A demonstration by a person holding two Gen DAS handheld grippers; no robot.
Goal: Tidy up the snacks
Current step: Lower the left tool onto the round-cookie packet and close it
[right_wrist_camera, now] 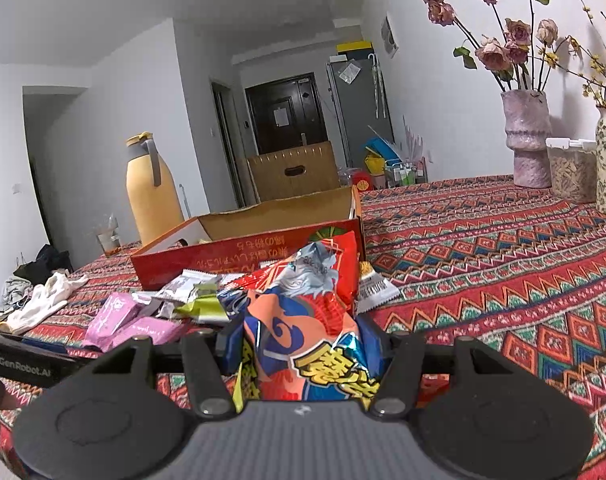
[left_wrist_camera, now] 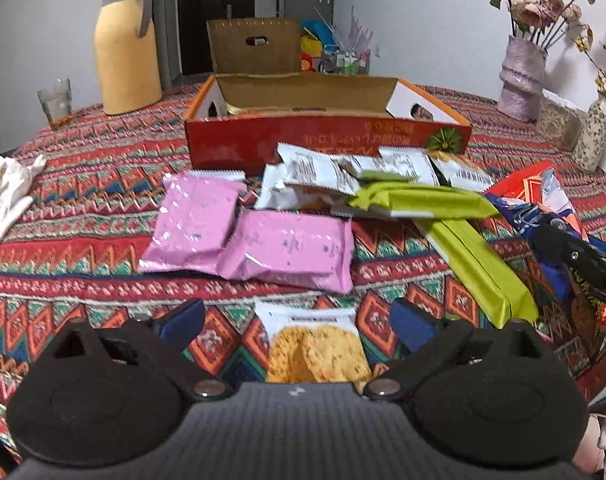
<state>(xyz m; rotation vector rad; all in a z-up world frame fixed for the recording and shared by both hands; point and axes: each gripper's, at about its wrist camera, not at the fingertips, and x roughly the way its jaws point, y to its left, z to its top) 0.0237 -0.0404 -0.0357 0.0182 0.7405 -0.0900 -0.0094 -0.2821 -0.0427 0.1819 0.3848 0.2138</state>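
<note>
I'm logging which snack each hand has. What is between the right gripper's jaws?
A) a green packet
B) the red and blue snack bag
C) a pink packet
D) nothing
B: in the right wrist view the right gripper is closed on the red and blue snack bag, while the pink packets lie on the tablecloth.

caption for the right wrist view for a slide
Right hand-held gripper clamps a red-and-blue snack bag before the open red box on a patterned tablecloth.
</note>
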